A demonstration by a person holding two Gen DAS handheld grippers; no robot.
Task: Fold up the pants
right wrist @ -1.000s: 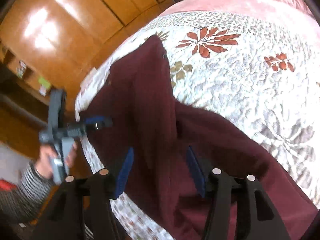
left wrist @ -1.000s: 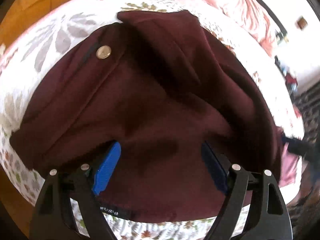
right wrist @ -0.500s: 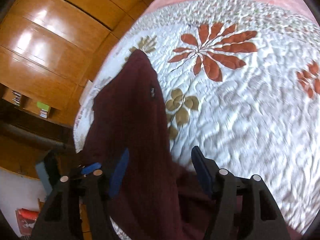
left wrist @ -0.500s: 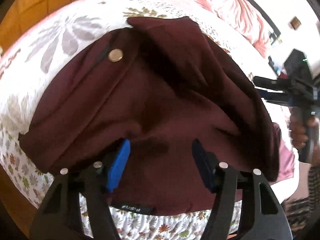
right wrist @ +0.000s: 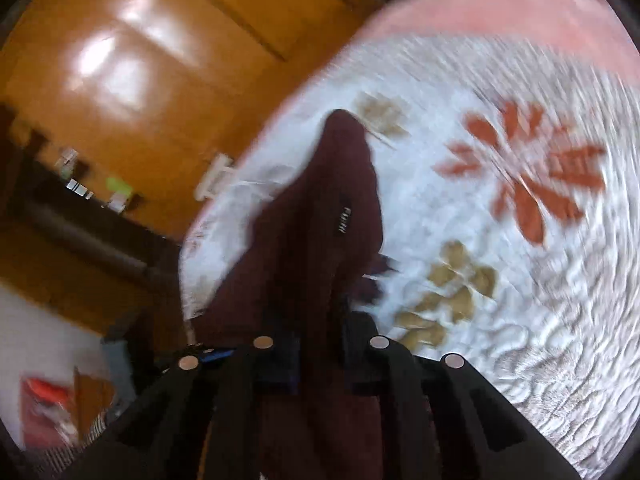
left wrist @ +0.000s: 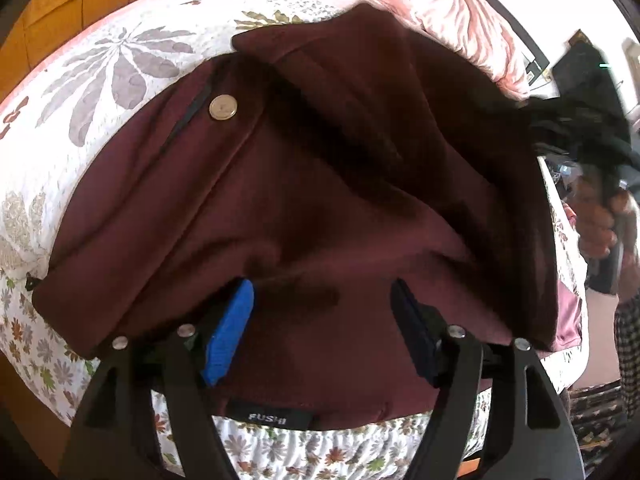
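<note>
The dark maroon cloth pants [left wrist: 320,200] on the floral quilted bedspread [left wrist: 100,80] are pinched by the closing right gripper [right wrist: 320,344]; the left gripper [left wrist: 324,320] is being spread above them, gripping nothing

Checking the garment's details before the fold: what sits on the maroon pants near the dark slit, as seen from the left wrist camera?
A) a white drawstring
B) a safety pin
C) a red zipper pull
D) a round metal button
D: a round, silvery metal button shows on the maroon pants, right beside the dark slit.
</note>
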